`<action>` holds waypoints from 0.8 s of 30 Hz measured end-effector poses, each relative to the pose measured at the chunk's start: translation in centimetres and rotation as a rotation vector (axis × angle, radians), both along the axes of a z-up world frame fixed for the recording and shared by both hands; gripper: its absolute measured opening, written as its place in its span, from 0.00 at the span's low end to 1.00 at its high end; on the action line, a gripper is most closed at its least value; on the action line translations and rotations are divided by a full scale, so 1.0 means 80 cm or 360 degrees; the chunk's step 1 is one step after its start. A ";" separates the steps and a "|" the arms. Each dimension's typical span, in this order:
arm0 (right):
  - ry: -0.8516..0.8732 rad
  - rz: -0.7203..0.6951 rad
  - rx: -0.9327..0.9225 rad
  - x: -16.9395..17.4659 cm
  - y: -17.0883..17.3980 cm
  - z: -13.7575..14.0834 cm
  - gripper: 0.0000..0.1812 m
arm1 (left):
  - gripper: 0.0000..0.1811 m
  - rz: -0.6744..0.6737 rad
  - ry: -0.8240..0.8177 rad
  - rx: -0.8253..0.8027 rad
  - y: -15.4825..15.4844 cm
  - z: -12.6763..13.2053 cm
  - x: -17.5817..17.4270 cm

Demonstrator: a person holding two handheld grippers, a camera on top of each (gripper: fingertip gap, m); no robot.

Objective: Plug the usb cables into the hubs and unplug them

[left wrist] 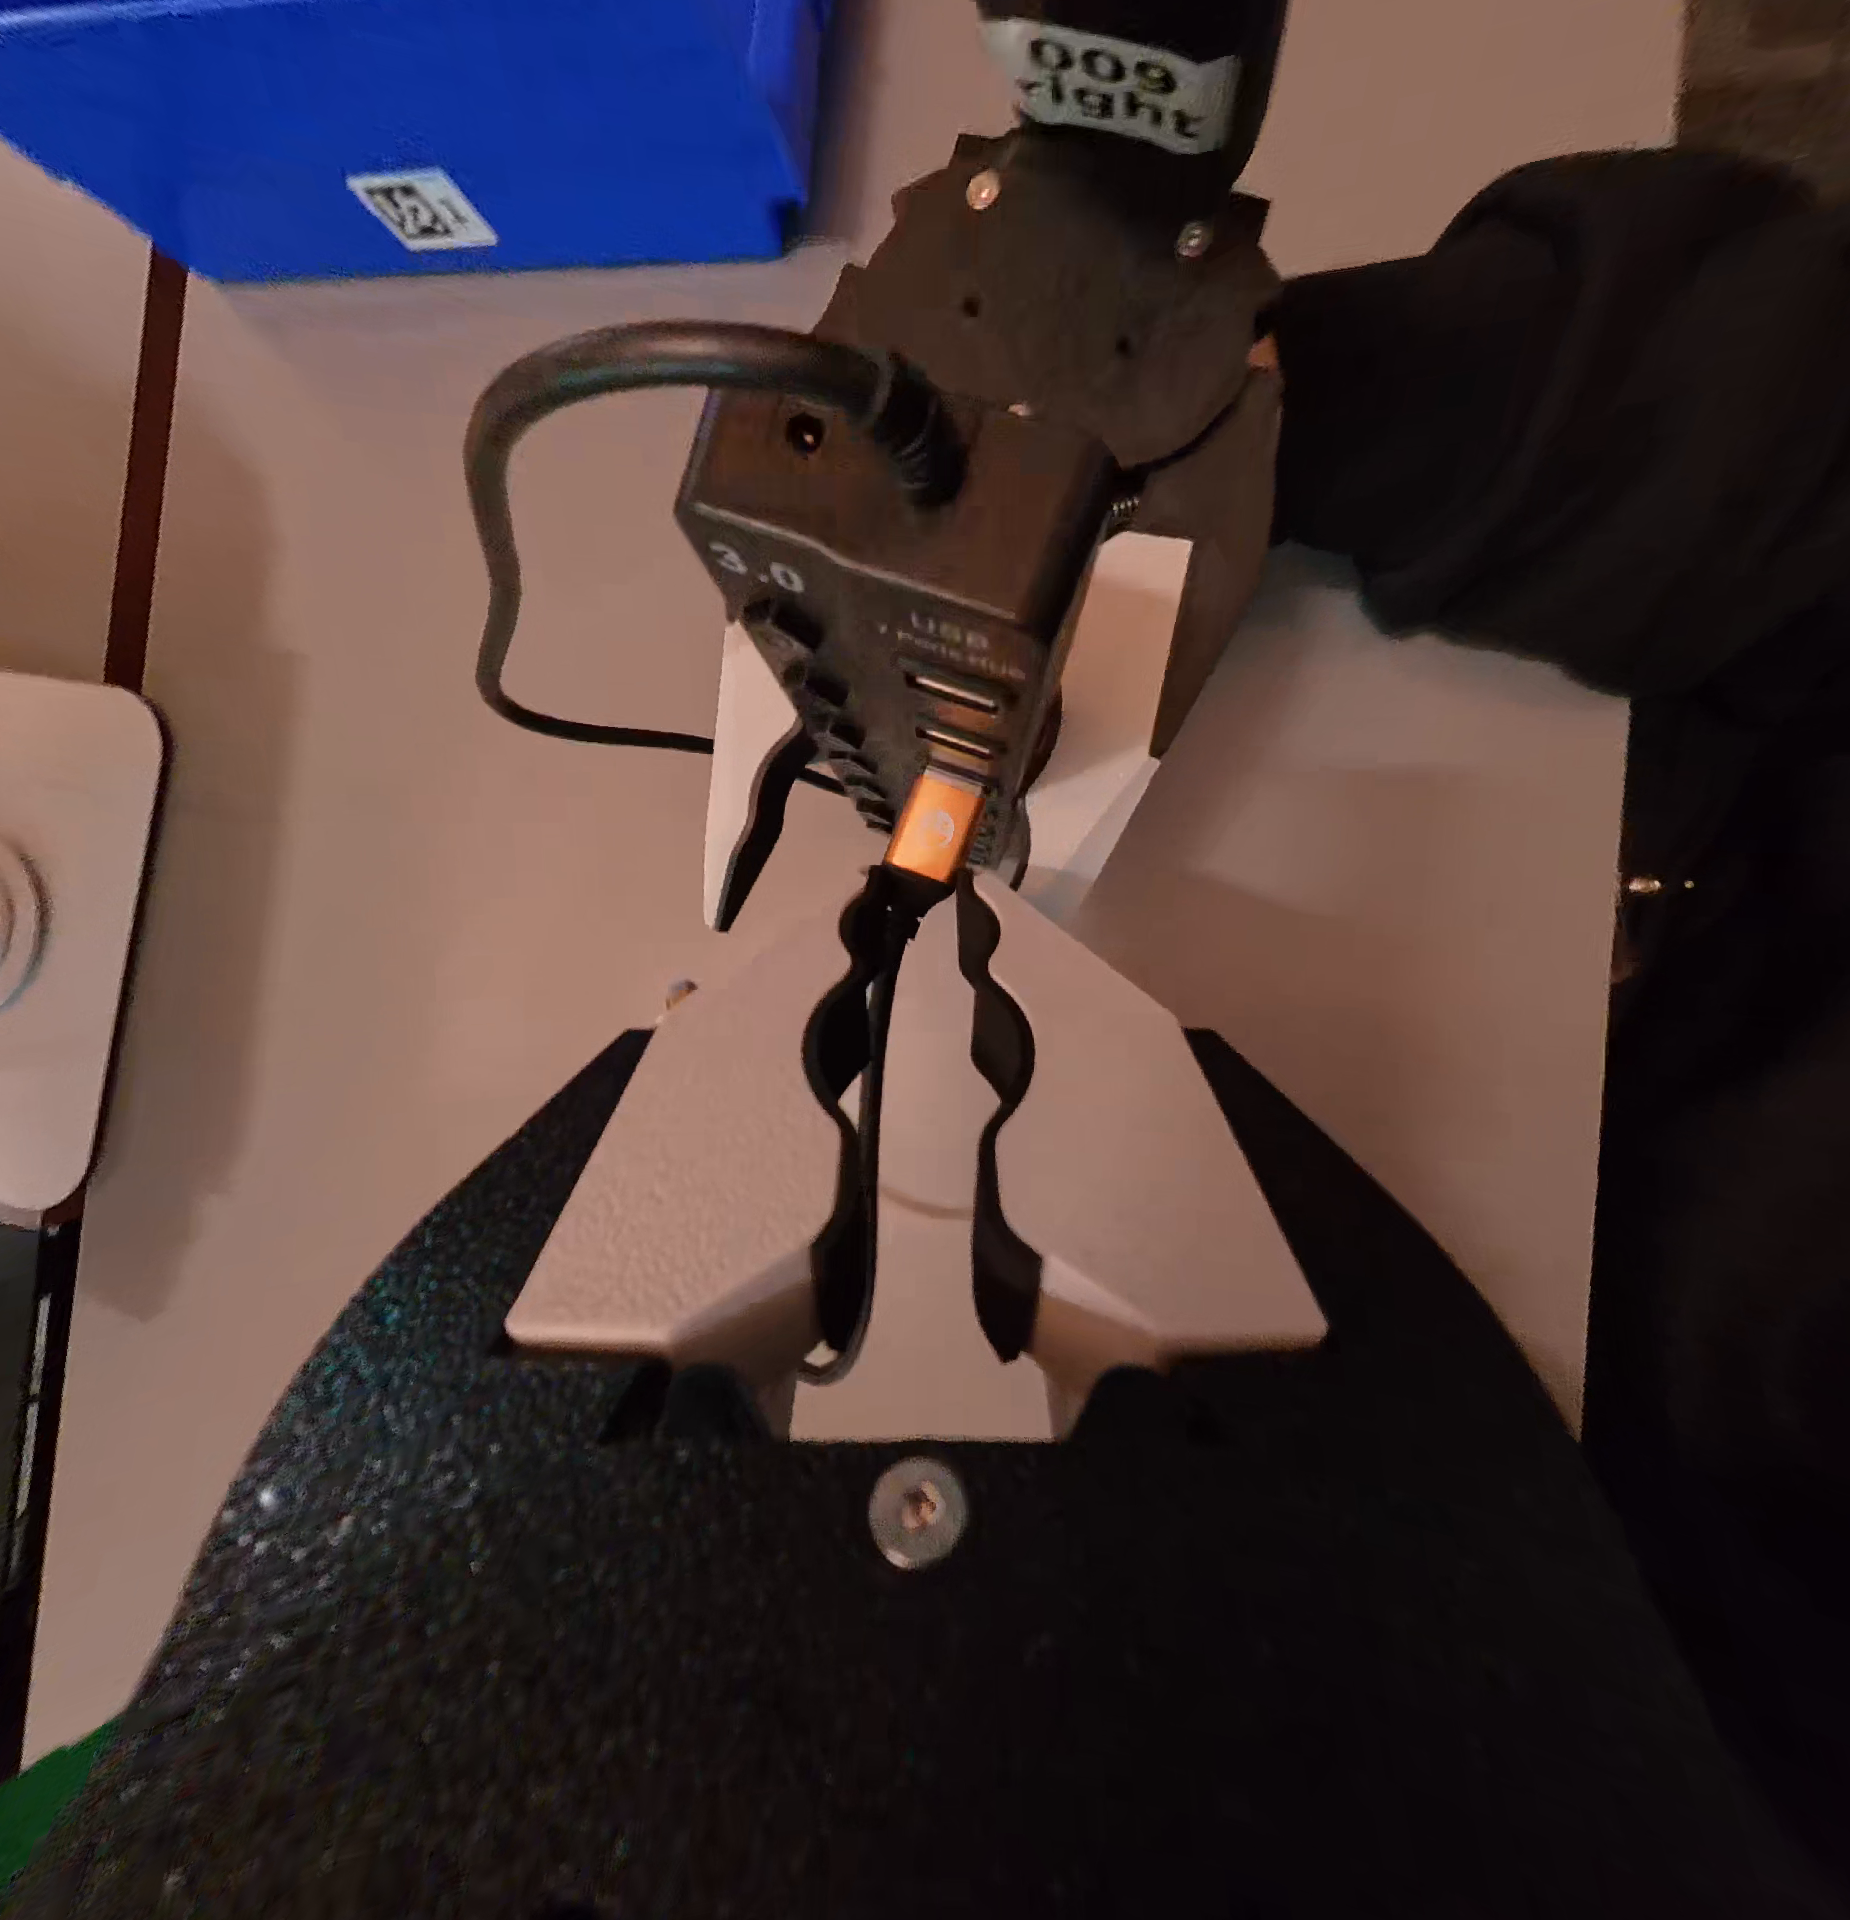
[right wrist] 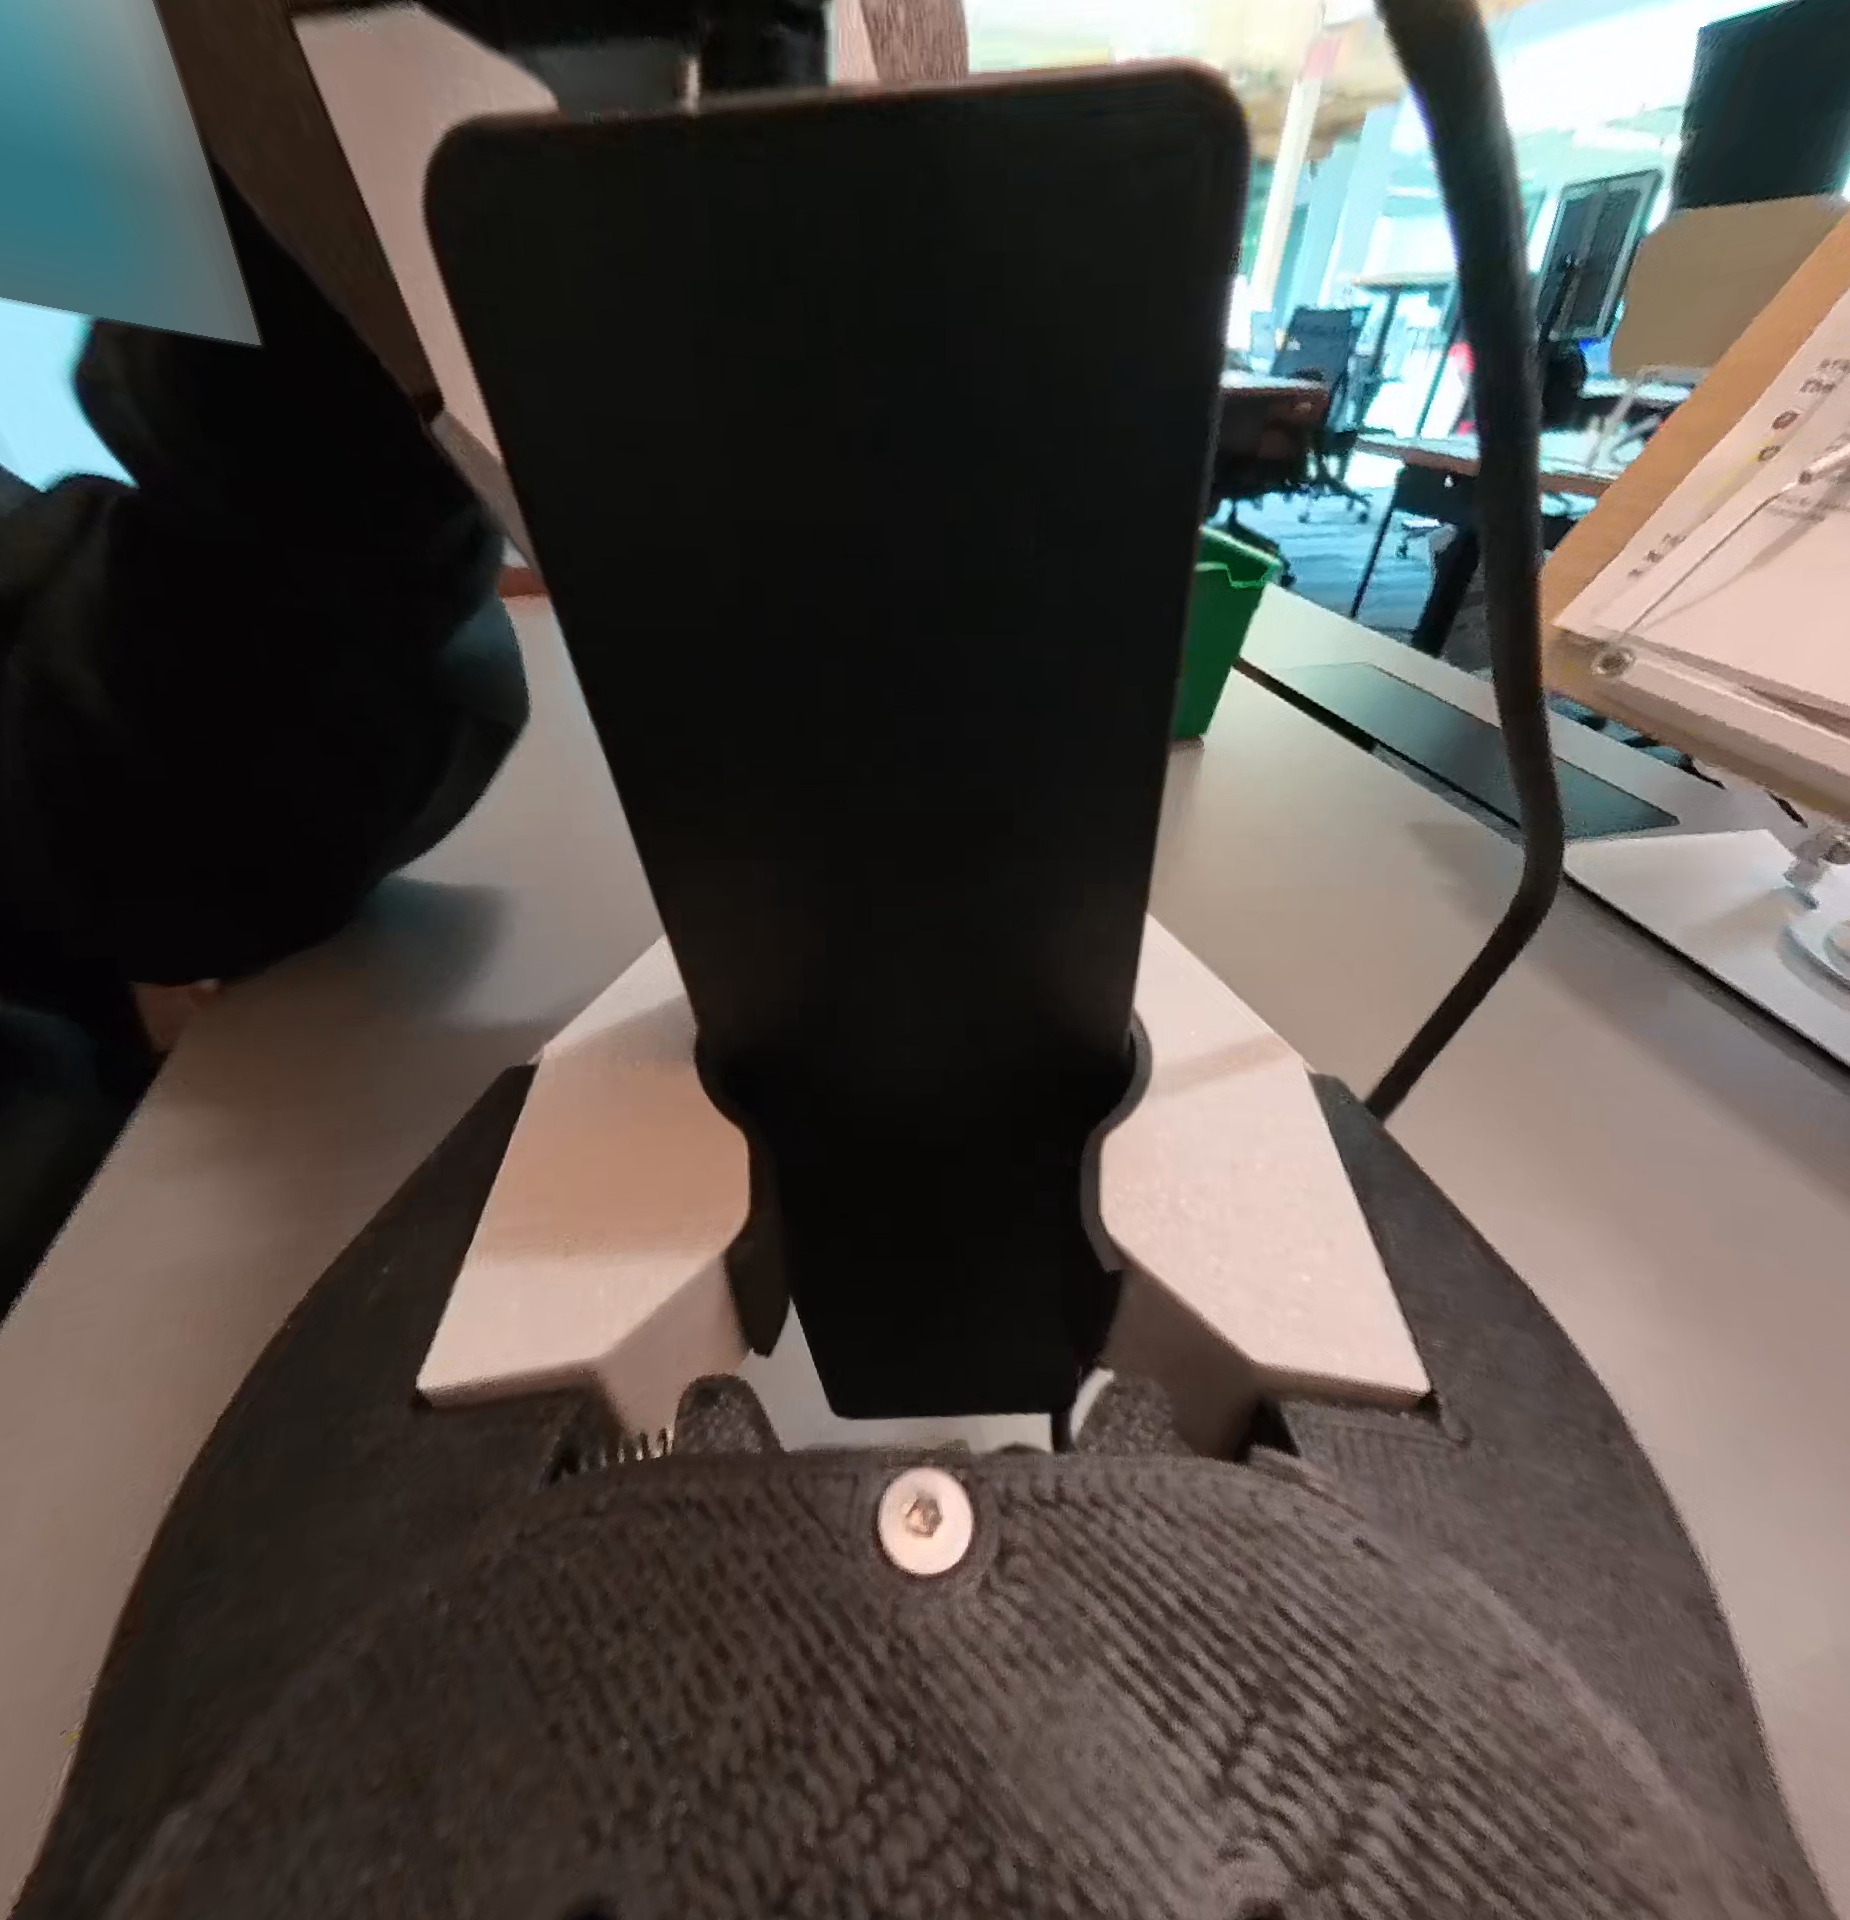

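Note:
In the left wrist view a black USB hub [left wrist: 879, 582] is held upright over the white table [left wrist: 329, 935] by my right gripper [left wrist: 983, 727], whose fingers close on its two sides. An orange USB plug [left wrist: 926, 831] sits in a lower port of the hub. My left gripper [left wrist: 916, 888] is closed on the plug's black rear end, and its thin cable [left wrist: 864, 1122] runs back between the fingers. In the right wrist view the hub's plain black back [right wrist: 848, 520] fills the middle, clamped in my right gripper [right wrist: 910, 987]. The hub's own thick cable [right wrist: 1513, 520] loops off to the right.
A blue box [left wrist: 381, 135] lies at the far edge of the table. A white plate-like stand [left wrist: 48, 935] is at the left. A person's dark sleeve [left wrist: 1575, 416] is behind the right gripper. The right wrist view shows a green bin [right wrist: 1227, 644] and a paper display stand [right wrist: 1731, 520].

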State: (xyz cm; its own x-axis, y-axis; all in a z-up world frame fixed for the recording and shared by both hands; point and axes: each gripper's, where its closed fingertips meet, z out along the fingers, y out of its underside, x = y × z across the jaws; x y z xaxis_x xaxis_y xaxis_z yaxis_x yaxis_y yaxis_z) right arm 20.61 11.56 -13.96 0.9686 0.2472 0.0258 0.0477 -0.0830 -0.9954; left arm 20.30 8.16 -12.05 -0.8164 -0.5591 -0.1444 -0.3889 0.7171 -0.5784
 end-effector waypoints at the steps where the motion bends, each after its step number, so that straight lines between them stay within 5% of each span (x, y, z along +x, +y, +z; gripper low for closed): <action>1: 0.0015 0.0007 0.0019 -0.001 0.000 0.003 0.35 | 0.05 -0.0022 -0.0011 -0.0026 0.000 0.002 0.000; 9: 0.0138 0.0022 0.0215 0.006 -0.013 0.032 0.34 | 0.13 -0.0264 -0.0171 -0.0545 -0.011 0.037 0.008; 13: 0.0179 0.0033 0.0269 0.007 -0.017 0.040 0.34 | 0.09 -0.0333 -0.0161 -0.0727 -0.019 0.044 0.010; 24: 0.0246 0.0054 0.0310 0.007 -0.020 0.049 0.35 | 0.05 -0.0360 -0.0219 -0.0674 -0.017 0.042 0.012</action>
